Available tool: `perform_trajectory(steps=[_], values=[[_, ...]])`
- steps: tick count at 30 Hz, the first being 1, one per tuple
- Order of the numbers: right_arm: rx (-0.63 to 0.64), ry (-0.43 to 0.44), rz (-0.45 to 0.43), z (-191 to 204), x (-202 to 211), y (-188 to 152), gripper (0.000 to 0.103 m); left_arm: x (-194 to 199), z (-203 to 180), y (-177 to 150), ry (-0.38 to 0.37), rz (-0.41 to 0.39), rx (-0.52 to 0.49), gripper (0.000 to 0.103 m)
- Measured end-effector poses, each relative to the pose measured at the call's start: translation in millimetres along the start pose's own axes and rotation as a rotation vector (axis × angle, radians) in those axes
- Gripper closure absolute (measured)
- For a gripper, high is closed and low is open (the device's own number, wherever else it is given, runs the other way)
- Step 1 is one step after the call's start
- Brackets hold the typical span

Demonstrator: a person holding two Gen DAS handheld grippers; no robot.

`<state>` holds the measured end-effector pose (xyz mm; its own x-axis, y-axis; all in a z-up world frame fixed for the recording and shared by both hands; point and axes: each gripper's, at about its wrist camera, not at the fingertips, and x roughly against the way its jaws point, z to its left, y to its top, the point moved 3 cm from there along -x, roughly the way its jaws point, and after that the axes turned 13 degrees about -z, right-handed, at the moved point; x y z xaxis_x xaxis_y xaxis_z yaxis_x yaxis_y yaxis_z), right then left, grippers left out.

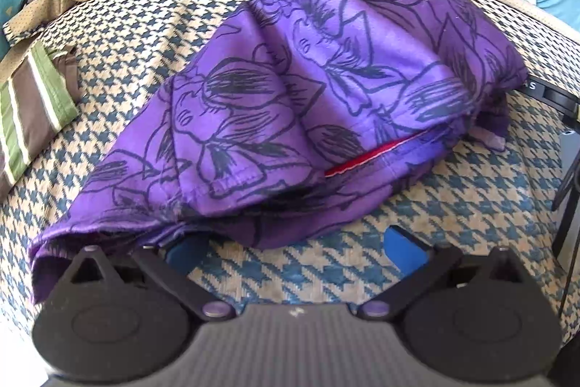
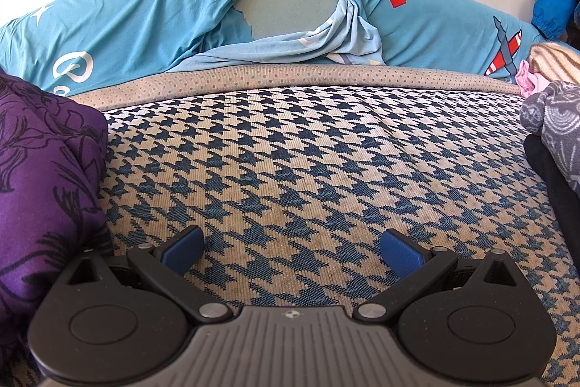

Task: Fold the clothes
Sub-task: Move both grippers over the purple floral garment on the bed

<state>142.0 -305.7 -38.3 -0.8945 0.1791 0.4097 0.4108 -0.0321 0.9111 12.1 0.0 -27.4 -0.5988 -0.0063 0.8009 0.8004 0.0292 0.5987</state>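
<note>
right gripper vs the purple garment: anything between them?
Nothing. In the right wrist view, only bare houndstooth cover shows between the open right gripper and the purple floral garment at its left.

Each black tool [image 1: 295, 247] [image 2: 293, 251] carries blue pads (ribbed grey base).

low wrist views, sharing purple garment [image 1: 290, 89]
</note>
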Motion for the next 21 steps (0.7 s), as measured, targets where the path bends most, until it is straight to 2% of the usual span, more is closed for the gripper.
perform_trajectory(steps=[9,15,21], values=[[0.001,-0.001,-0.001,0.3,-0.3,-0.4,0.000,0.2,7.4,-1.3,0.011,0.008,0.011,0.000],[0.002,-0.001,-0.001,-0.4,-4.8,-1.3,0.000,1.8,-1.7,0.6,0.055,0.023,0.007,0.000],[0.008,0.028,0.042,-4.8,4.4,-2.3,0.000,7.8,-9.2,-2.0,0.080,0.025,-0.001,0.000]])
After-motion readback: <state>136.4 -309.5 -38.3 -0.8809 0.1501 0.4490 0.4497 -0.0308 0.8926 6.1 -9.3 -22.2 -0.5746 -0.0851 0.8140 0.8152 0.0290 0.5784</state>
